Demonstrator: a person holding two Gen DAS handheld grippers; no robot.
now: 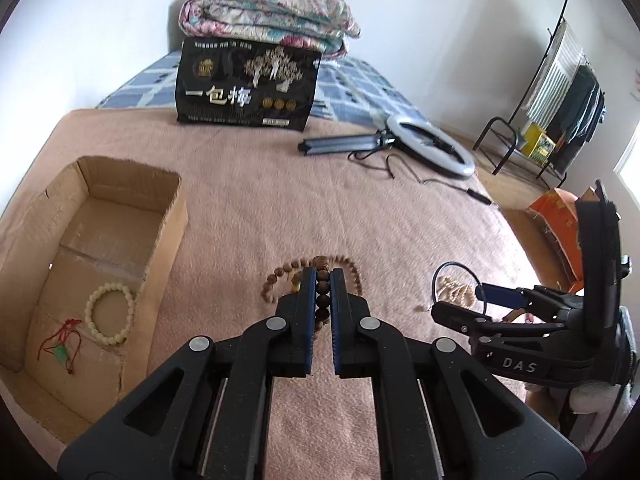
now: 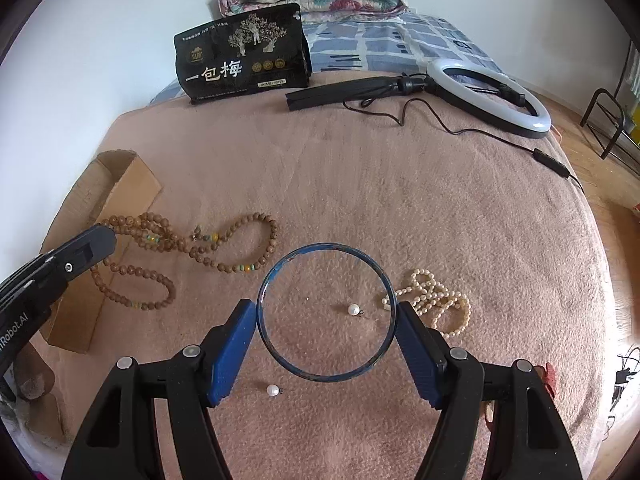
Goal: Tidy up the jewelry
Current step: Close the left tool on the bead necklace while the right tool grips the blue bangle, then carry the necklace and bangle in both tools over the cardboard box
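right now the left gripper point(image 1: 323, 280) is clamped tight on a strand of brown wooden beads point(image 2: 192, 248), its fingers point(image 1: 306, 292) nearly together with dark beads stacked in the slit between them. most of that long strand lies looped on the pink blanket point(image 2: 360, 184) that covers the bed; one loop reaches across to the cardboard box point(image 1: 120, 216) at the left.

the right gripper point(image 2: 326, 312) grips a dark blue bangle point(image 2: 326, 246) across its width, one blue pad pressing each side, so the fingers point(image 2: 234, 340) stand wide apart. through the ring a single white pearl point(image 2: 353, 309) shows on the blanket, and a second pearl point(image 2: 272, 390) lies nearer the camera, just beside the left finger. a cream pearl necklace point(image 2: 436, 300) sits heaped just to the right of the bangle.

inside the open box rest a pale bead bracelet point(image 1: 109, 312) and a red cord with a green pendant point(image 1: 60, 344). farther back on the bed are a black snack bag point(image 1: 246, 84), a ring light point(image 2: 488, 96) lying flat with its cable, and a folded floral quilt point(image 1: 268, 16).
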